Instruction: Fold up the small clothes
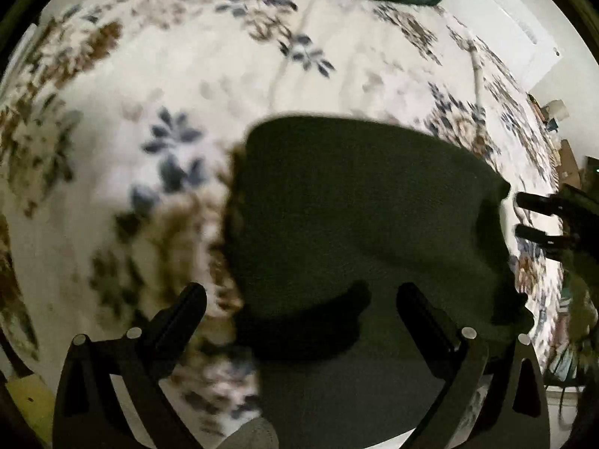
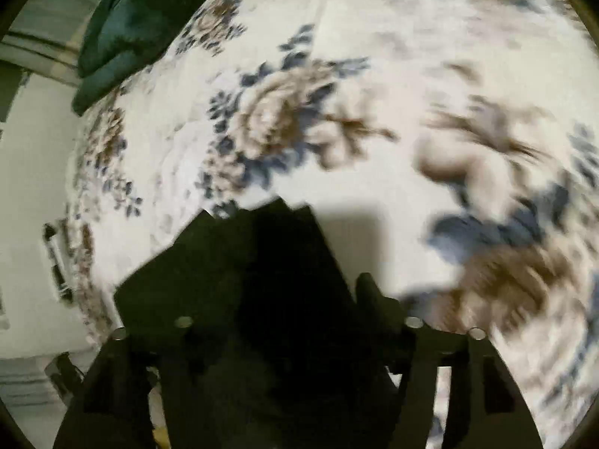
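Floral bedspread (image 1: pixel 224 86) fills the left wrist view, where our left claw (image 1: pixel 299 318) gapes wide and empty over the near edge of the dark green garment (image 1: pixel 355 205); we should bite only the top layer. From the right wrist, our right claw (image 2: pixel 284 299) looks partly parted, dark cloth (image 2: pixel 243 280) between its fingers; grip unclear.

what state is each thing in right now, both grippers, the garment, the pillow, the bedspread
left gripper: open wide, nothing held, above the garment's near edge
right gripper: open, beside the garment's right edge, not gripping it
garment: dark green, lying flat, folded into a compact shape
pillow: dark green, lying at the bed's far edge
bedspread: floral, spread out, lightly creased
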Demonstrator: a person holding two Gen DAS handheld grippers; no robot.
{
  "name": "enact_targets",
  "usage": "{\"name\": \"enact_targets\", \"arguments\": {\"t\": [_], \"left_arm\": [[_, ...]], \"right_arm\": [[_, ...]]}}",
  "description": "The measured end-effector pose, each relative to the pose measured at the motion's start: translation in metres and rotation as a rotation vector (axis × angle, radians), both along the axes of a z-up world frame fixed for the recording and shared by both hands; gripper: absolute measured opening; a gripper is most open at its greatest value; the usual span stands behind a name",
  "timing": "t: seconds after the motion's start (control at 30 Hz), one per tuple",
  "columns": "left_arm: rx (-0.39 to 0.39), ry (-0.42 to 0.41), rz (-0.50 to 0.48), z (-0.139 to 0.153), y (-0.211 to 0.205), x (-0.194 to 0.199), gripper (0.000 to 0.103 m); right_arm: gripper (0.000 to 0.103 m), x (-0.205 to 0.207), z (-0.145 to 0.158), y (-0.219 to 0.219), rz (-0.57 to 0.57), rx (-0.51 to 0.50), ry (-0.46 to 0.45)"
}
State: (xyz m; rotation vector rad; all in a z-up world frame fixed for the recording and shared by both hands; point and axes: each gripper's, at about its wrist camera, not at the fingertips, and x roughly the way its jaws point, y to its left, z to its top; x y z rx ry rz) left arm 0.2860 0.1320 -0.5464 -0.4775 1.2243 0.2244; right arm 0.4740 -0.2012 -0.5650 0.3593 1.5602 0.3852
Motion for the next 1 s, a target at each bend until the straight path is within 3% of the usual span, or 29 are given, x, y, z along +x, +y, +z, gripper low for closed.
{"name": "enact_targets", "arguments": {"t": [0.1,0.17,0.2,0.4,0.5,0.6,0.67,0.8,0.93,1.0], "left_arm": [[0.035,0.012,0.021,-0.001,0.014,0.004,0.103],[0.040,0.010,0.042,-0.002,0.020,0.005,0.103],[0.046,0.007,0.052,-0.002,0.022,0.005,0.103],[0.059,0.019,0.087,-0.004,0.034,0.007,0.103],[0.067,0.034,0.092,-0.005,0.034,0.005,0.103],[0.061,0.034,0.088,-0.001,0.032,-0.003,0.103],[0.067,0.034,0.074,0.002,0.027,-0.010,0.103],[0.071,0.062,0.049,0.000,0.017,-0.028,0.103],[0.058,0.103,0.047,-0.008,0.007,-0.046,0.103],[0.052,0.120,0.048,-0.013,0.002,-0.053,0.103]], "right_arm": [[0.068,0.015,-0.033,0.008,-0.006,0.084,0.098],[0.025,0.020,-0.028,0.010,-0.026,0.097,0.036],[0.008,0.024,-0.025,0.015,-0.045,0.096,0.019],[0.007,0.044,0.003,0.035,-0.064,0.011,-0.098],[0.008,0.057,-0.012,0.046,-0.013,-0.060,-0.047],[0.020,0.052,-0.005,0.024,-0.046,-0.018,0.017],[0.035,0.038,0.015,0.001,-0.074,-0.019,-0.003],[0.036,-0.023,0.049,-0.050,-0.091,-0.052,-0.031],[0.041,-0.077,0.043,-0.076,-0.125,-0.053,0.034],[0.041,-0.096,0.026,-0.085,-0.167,-0.042,0.073]]}}
